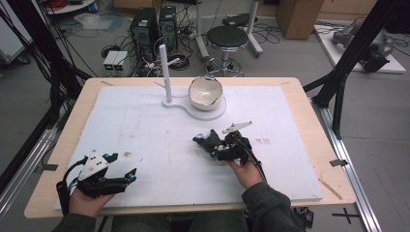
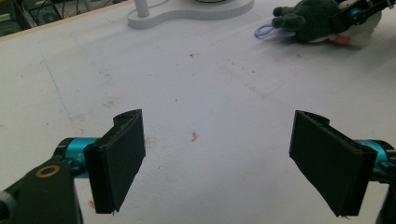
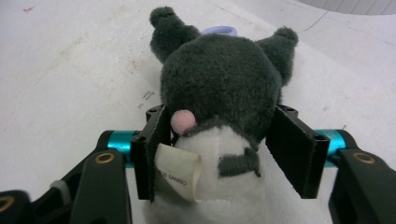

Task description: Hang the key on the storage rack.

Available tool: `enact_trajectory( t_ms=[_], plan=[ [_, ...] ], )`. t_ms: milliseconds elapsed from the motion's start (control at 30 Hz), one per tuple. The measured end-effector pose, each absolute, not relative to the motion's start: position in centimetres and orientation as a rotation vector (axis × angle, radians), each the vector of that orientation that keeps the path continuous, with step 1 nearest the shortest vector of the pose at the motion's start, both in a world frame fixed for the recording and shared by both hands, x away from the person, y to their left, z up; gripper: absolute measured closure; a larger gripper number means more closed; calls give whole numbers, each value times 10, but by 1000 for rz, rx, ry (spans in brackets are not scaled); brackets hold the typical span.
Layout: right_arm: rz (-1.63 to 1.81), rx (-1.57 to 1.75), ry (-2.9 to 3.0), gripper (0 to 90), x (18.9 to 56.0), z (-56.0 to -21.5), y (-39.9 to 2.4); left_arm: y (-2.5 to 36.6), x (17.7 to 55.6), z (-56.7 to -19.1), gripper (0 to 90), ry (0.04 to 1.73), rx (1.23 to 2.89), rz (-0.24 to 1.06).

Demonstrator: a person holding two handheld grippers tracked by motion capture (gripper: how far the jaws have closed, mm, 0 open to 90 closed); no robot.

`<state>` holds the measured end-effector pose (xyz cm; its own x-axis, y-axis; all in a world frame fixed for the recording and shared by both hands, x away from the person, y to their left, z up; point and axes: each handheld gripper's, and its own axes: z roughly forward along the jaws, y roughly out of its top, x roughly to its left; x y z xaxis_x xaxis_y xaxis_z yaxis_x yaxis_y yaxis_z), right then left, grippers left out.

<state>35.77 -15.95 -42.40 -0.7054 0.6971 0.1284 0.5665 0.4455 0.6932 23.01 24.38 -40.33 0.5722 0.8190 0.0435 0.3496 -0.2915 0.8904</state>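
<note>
Right gripper [image 3: 219, 149] clamped on dark plush toy [image 3: 224, 88] lying on white mat [image 1: 145, 130]; left gripper [image 2: 219, 163] open, idle. Cracked white bowl [image 1: 205, 93] on stand [image 1: 212, 112], contents unclear.

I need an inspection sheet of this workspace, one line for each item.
Surface: white board on wooden table, small stains.
Job's things: dark plush toy lying on the board; white bowl on a stand with post.
Clutter: nothing seen.
Grippers: right claw pressing the toy's sides; left claw open, empty.
Cables: one from each claw.
Surroundings: stool, computer towers, floor cables.
</note>
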Motion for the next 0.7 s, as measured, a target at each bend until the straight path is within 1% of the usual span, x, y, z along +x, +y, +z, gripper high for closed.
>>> enact_trajectory(
  t_ms=[367,700],
  plan=[
    [1130,1110,2522,494,359,-424,-162,244,230,-403,188,947,1878,636],
    [1158,1097,2517,511,358,-422,-163,244,230,-403,189,953,1873,637]
  ],
)
